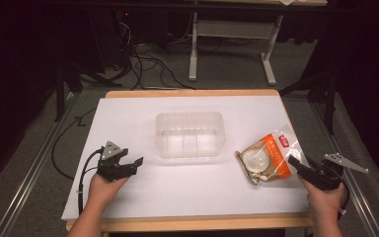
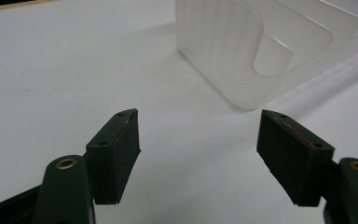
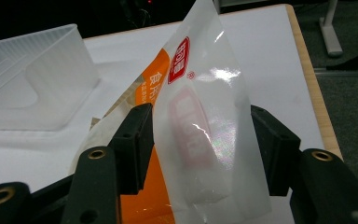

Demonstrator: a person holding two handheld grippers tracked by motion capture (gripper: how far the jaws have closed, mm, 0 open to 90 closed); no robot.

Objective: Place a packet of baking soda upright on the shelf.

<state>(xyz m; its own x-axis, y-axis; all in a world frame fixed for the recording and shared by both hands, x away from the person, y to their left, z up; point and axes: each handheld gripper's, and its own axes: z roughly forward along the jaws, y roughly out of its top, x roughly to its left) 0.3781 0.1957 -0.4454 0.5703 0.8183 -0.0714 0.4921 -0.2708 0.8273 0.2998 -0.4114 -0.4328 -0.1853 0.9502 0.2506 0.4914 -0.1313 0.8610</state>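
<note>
A white sheet [image 1: 143, 192] covers most of a wooden table [image 1: 192, 93], whose bare edge shows as a pale strip along the far and near sides. Around it the room is dark: grey carpet [image 1: 29, 163], black cables [image 1: 150, 64] trailing across the floor behind the table, a white metal frame [image 1: 232, 37] standing farther back, and a metal rail [image 1: 27, 173] running along the floor at the left. Near the middle of the sheet sits a clear plastic bin [image 1: 190, 134], empty, with a scooped cutout in its end wall as seen from the left gripper view. To its right, well apart from it, lies a bag [image 1: 269, 158] of clear and orange film with red print, a round pale item inside. The left gripper [image 1: 133, 163] rests low over the sheet at the left, held by the left hand [image 1: 103, 187]; its jaws stand wide apart with nothing between them, pointing toward the bin's near corner. The right gripper [image 1: 296, 163], held by the right hand [image 1: 325, 200], reaches the bag's right edge. In the right gripper view the bag's clear end rises between the two jaws, which stand either side of it with gaps showing, not yet pressed on the film.
</note>
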